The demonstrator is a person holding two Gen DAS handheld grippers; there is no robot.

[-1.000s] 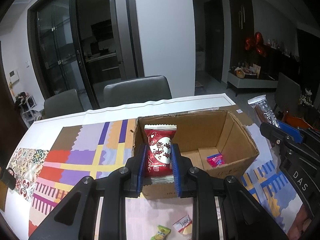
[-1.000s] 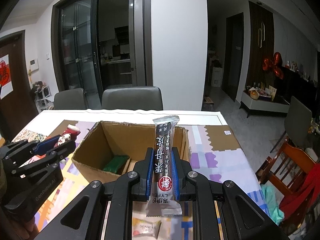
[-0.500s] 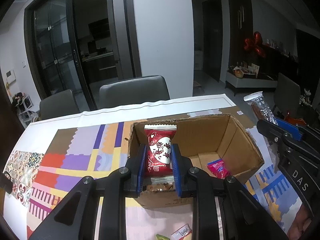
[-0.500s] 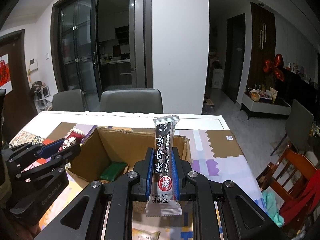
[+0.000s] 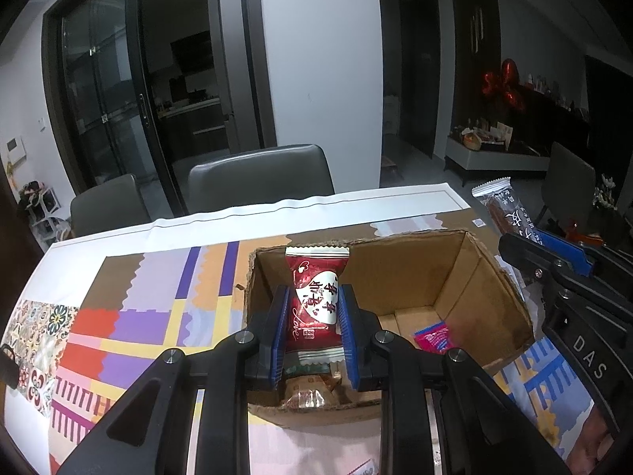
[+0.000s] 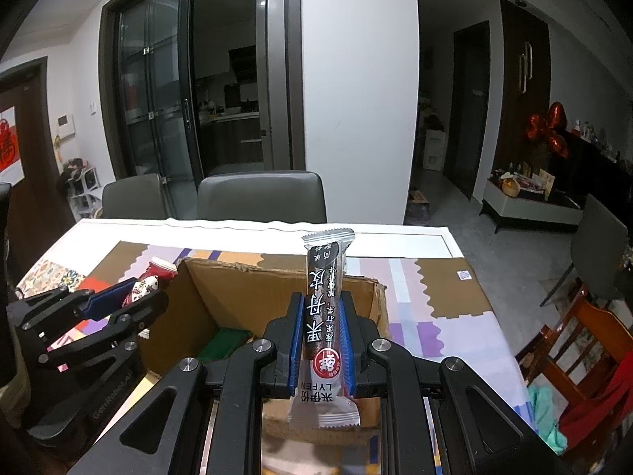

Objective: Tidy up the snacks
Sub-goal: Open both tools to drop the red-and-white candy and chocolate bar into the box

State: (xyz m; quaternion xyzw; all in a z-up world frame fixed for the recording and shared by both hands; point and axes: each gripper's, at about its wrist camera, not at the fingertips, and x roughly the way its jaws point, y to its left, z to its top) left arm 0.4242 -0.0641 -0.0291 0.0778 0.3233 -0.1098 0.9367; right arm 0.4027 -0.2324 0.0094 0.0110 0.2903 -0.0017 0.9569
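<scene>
Two snacks are in my grip at once: the left gripper [image 5: 312, 312] is clamped on a red packet [image 5: 314, 301], its blue pads pressing both sides, and the right gripper [image 6: 320, 336] is clamped on a long dark bar [image 6: 325, 316] that stands upright between its pads. Both hang over the open cardboard box [image 5: 490, 289], the packet above the left end, the bar above the near right wall. I judge this to be the drop-off step, so the next move calls for lowering each snack below the rim and then letting the jaws part, one hand at a time. Inside the box I can see a pink sachet [image 5: 433, 336], a green pack [image 6: 225, 342] and some wrapped pieces [image 5: 312, 388] right under the packet. What could get in the way is mostly the box walls and my own hands, which sit close together over it. Loose snacks lie on the patterned cloth [image 5: 138, 308] near the box, still unsorted.
</scene>
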